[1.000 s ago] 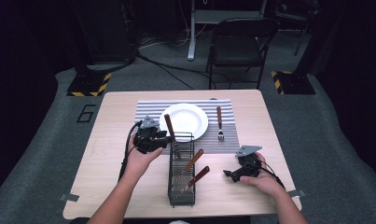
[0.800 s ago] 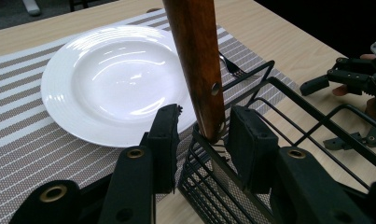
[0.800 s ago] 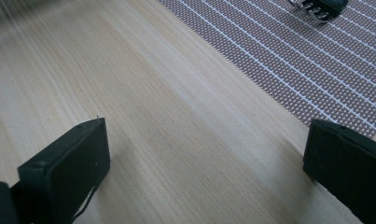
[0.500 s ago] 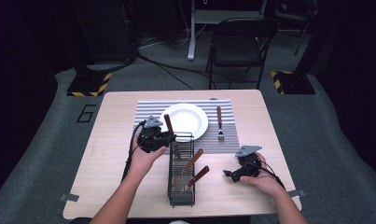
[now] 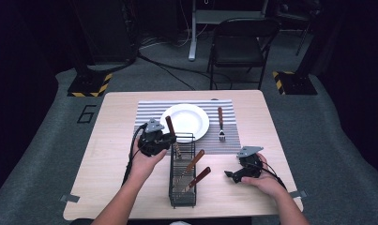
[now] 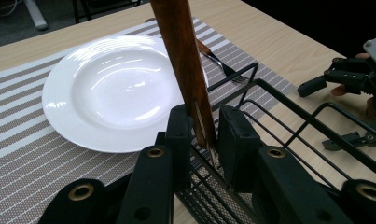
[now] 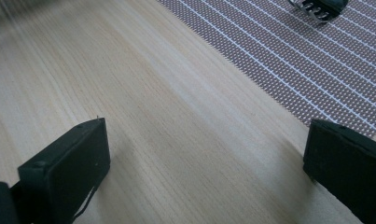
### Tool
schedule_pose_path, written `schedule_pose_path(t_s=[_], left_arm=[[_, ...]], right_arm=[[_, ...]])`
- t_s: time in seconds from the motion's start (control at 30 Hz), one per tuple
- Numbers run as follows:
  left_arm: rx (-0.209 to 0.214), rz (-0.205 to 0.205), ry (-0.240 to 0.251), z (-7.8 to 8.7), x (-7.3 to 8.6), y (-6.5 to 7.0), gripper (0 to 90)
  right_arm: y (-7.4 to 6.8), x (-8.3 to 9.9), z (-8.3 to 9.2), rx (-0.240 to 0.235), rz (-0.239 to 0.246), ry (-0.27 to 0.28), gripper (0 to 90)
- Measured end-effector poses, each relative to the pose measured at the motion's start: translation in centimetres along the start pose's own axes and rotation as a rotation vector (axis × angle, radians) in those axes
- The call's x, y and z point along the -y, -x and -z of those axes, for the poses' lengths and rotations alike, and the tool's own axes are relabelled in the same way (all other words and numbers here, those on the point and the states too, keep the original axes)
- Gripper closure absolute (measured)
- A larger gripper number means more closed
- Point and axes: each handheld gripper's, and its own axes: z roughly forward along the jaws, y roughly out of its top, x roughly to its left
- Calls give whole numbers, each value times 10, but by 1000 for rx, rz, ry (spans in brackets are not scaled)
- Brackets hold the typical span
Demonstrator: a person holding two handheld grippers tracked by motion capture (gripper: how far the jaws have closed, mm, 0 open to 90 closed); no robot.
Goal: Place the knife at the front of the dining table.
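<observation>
My left gripper (image 5: pixel 170 138) (image 6: pixel 204 140) is shut on a wooden-handled utensil (image 5: pixel 170 124) (image 6: pixel 183 56), holding it upright over the far end of the black wire basket (image 5: pixel 183 199) (image 6: pixel 279 121). Its metal end dips inside the basket. Two more wooden-handled utensils (image 5: pixel 194 161) lean in the basket. A white plate (image 5: pixel 189 119) (image 6: pixel 106 84) lies on the striped placemat (image 5: pixel 149 110) (image 6: pixel 17 135), with a fork (image 5: pixel 220 123) (image 6: pixel 223 65) to its right. My right gripper (image 5: pixel 230 174) (image 7: pixel 204 163) rests open over bare table, right of the basket.
The wooden table (image 5: pixel 107 178) has bare room on the left and along the front. A folding chair (image 5: pixel 238 44) stands beyond the far edge. The fork's tines (image 7: pixel 318 9) show at the top of the right gripper view.
My left gripper has shifted right with the utensil, from beside the basket to over its far end. The right gripper has stayed in place.
</observation>
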Motion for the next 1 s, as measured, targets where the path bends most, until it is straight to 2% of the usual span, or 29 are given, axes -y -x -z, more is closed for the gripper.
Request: schedule_pose_path(t_s=[0.17, 0.43, 1.0], left_arm=[[18, -29, 6, 2, 1, 9, 771], [56, -30, 28, 0, 2, 16, 801], [54, -50, 20, 0, -3, 20, 807]], right_arm=[[0, 0, 0, 0, 0, 0, 0], [0, 0, 0, 0, 0, 0, 0], [0, 0, 0, 0, 0, 0, 0]])
